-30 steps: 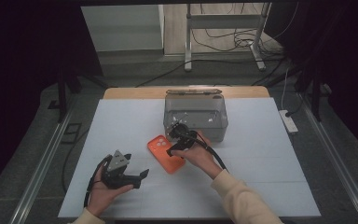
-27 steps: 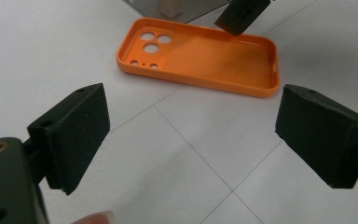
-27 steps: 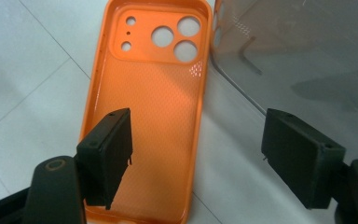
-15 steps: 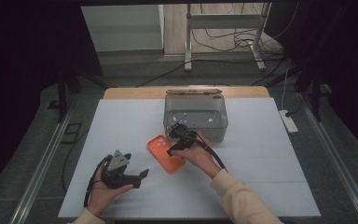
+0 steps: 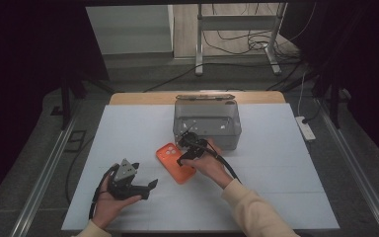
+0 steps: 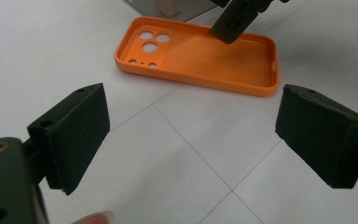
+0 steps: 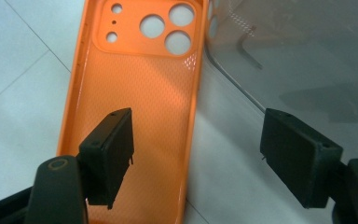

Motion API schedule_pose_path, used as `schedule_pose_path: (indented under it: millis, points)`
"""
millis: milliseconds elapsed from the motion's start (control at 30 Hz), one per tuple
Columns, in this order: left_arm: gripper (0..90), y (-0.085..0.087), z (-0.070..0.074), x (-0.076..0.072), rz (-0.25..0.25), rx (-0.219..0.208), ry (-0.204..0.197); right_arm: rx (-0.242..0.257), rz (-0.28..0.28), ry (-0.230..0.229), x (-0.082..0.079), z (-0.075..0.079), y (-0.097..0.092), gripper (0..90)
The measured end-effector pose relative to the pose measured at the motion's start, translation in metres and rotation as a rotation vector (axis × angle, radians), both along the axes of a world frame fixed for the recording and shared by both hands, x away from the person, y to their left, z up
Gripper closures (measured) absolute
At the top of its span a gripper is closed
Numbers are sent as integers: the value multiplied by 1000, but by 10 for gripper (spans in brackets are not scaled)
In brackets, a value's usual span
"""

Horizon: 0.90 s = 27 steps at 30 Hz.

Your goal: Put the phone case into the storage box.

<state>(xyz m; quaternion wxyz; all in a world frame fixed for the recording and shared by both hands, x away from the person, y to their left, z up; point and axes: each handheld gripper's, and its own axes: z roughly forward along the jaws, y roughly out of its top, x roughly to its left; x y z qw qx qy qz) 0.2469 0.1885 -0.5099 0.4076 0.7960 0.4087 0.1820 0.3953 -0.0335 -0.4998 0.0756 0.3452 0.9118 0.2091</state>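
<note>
Right tongs (image 7: 198, 158) agape astride orange case (image 7: 135, 116) edge, clear box (image 5: 207, 123) alongside.

Light falls from above onto the white table (image 5: 128, 128), bright against dim surroundings. The high view is soft and grainy. Both gripper views are sharp; glare streaks the clear box (image 7: 307, 51).

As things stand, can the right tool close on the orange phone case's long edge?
Probably yes. The right tool is open and straddles the edge of the orange phone case nearest the clear box, one jaw over the case's inside, one outside it. Nothing lies between them.
</note>
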Motion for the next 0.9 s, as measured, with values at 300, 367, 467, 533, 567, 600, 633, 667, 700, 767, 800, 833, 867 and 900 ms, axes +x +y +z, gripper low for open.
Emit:
schedule_pose_path:
  millis: [300, 367, 467, 533, 567, 600, 633, 667, 700, 767, 800, 833, 867, 900]
  points:
    - [99, 0, 0, 0, -1, 2, 1, -22, -8, 5, 2, -4, 1, 309]
    - [99, 0, 0, 0, -2, 3, 2, -22, -6, 11, 2, -5, 1, 322]
    - [99, 0, 0, 0, -3, 3, 2, -30, -3, 13, 3, -6, 1, 346]
    - [99, 0, 0, 0, -1, 2, 0, -36, -6, 17, 4, -7, 1, 359]
    - [99, 0, 0, 0, -1, 1, 0, -37, -5, 20, 4, -8, 1, 363]
    - [100, 0, 0, 0, -1, 1, -1, -36, -5, 21, 4, -8, 1, 368]
    - [99, 0, 0, 0, -1, 0, 0, -36, -4, 22, 4, -9, 1, 372]
    - [99, 0, 0, 0, -1, 2, 0, -35, -2, 25, 4, -9, 1, 375]
    - [99, 0, 0, 0, -2, 3, 1, -32, -2, 28, 4, -9, 1, 388]
    - [99, 0, 0, 0, -2, 3, 0, -29, 3, 30, 4, -9, 1, 412]
    - [99, 0, 0, 0, -2, 3, 0, -27, 4, 33, 4, -8, 1, 420]
    - [99, 0, 0, 0, -2, 3, -1, -28, 6, 35, 4, -8, 1, 427]
    - [99, 0, 0, 0, -2, 2, -1, -28, 6, 31, 4, -8, 1, 435]
    - [99, 0, 0, 0, -1, 2, -1, -28, 5, 31, 4, -8, 1, 447]
